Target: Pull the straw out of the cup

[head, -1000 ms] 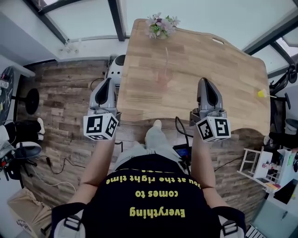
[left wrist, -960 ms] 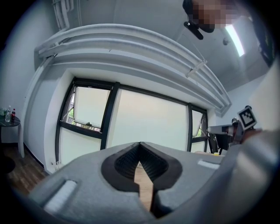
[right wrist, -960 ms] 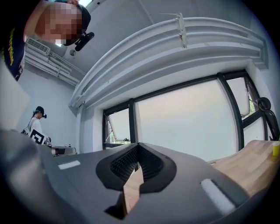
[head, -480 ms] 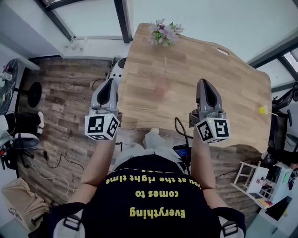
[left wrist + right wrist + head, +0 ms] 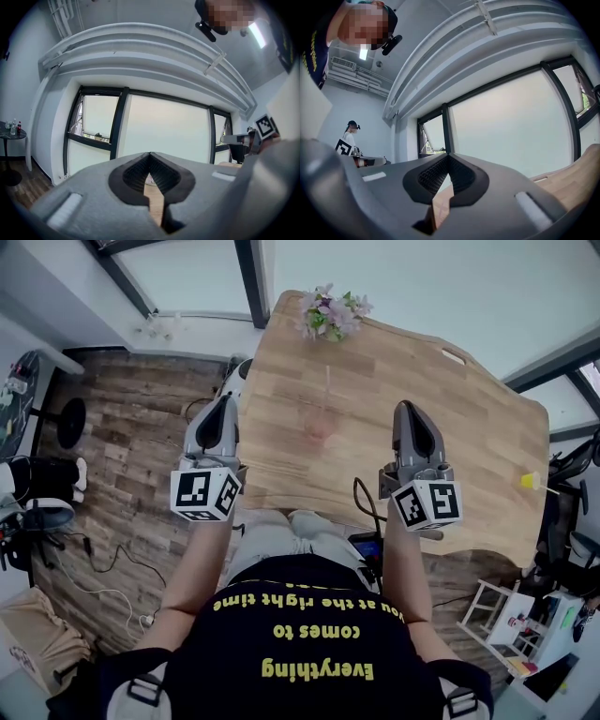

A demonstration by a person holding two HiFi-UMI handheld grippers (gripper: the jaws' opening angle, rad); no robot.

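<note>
While nothing is gripped, progress: task not begun; the whole pull is left to do.
cup: clear, faint; mid tabletop, farther off than both grippers.
straw: stands in cup, top toward far side.
left gripper: fingers closed, empty; just beside tabletop's left edge.
right gripper: fingers closed, empty; over near tabletop.
flowers: far edge.
next, by judgement: open fingers, advance to straw.

Cup on table, flowers behind it at far edge
</note>
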